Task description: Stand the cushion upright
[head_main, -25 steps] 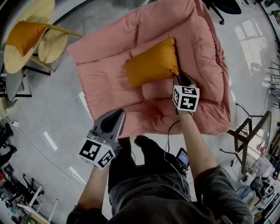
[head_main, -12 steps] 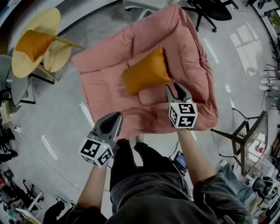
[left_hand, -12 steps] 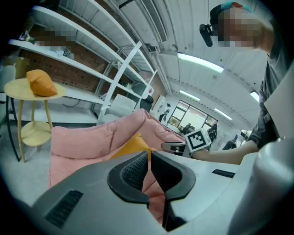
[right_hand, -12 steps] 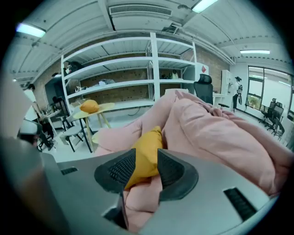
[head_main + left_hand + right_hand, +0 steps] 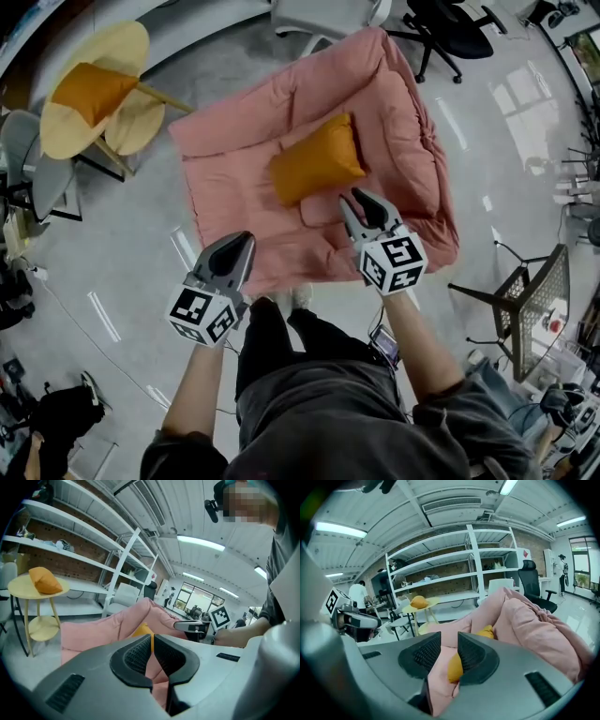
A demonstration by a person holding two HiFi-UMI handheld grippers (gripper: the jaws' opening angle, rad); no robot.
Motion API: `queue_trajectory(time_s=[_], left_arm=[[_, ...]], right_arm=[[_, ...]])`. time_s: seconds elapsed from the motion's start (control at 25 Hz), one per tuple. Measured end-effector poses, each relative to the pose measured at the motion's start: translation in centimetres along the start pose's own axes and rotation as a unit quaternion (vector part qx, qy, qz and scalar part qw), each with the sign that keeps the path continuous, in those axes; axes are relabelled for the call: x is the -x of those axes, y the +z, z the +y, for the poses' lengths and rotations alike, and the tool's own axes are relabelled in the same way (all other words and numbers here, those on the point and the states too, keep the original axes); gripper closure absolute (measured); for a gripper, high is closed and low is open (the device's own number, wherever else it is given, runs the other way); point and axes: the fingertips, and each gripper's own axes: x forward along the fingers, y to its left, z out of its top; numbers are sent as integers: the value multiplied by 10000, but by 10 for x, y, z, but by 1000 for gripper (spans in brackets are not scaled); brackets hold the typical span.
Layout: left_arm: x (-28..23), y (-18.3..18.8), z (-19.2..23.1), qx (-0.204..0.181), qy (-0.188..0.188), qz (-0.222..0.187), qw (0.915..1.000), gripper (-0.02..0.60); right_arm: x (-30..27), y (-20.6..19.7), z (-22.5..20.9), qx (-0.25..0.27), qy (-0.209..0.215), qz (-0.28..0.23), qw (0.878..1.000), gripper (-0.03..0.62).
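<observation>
An orange cushion (image 5: 317, 159) rests on the seat of a big pink padded sofa (image 5: 403, 103), its long side leaning toward the backrest. My right gripper (image 5: 364, 204) hovers just in front of the cushion, apart from it. Its jaws are closing and hold nothing. In the right gripper view the cushion (image 5: 456, 665) shows past the gap of that gripper (image 5: 449, 639). My left gripper (image 5: 236, 246) is shut and empty, off the sofa's front left edge. In the left gripper view, the cushion (image 5: 143, 630) peeks out beyond the closed tips of that gripper (image 5: 152, 637).
A yellow round side table (image 5: 66, 141) at the upper left carries a second orange cushion (image 5: 94, 89). A black office chair (image 5: 450, 23) and a grey chair (image 5: 319, 14) stand behind the sofa. A metal stand (image 5: 525, 291) is at the right. White shelving (image 5: 440, 573) lines the wall.
My right gripper has let go of the cushion's near corner, opened and drawn back and up from it. The left gripper has risen a little. The cushion stays on the sofa.
</observation>
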Motion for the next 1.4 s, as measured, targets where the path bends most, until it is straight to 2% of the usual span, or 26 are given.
queue_trajectory(time_s=[0.36, 0.48, 0.6, 0.76, 1.4], left_arm=[[0, 13, -9, -18, -19, -82, 10000, 569], [-3, 26, -11, -241, 13, -6, 9997, 569], [-9, 50, -15, -460, -23, -140, 9988, 569], [-11, 71, -18, -526, -49, -277, 9982, 569], [-10, 68, -32, -516, -128, -239, 9983, 569]], right_arm=[[3, 19, 36, 55, 411, -145, 9990, 533], [5, 27, 44, 71, 515, -210, 9984, 542], [8, 37, 46, 109, 568, -290, 9979, 548], [11, 51, 48, 139, 580, -386, 9975, 556], [23, 56, 53, 234, 548, -466, 9971, 579]])
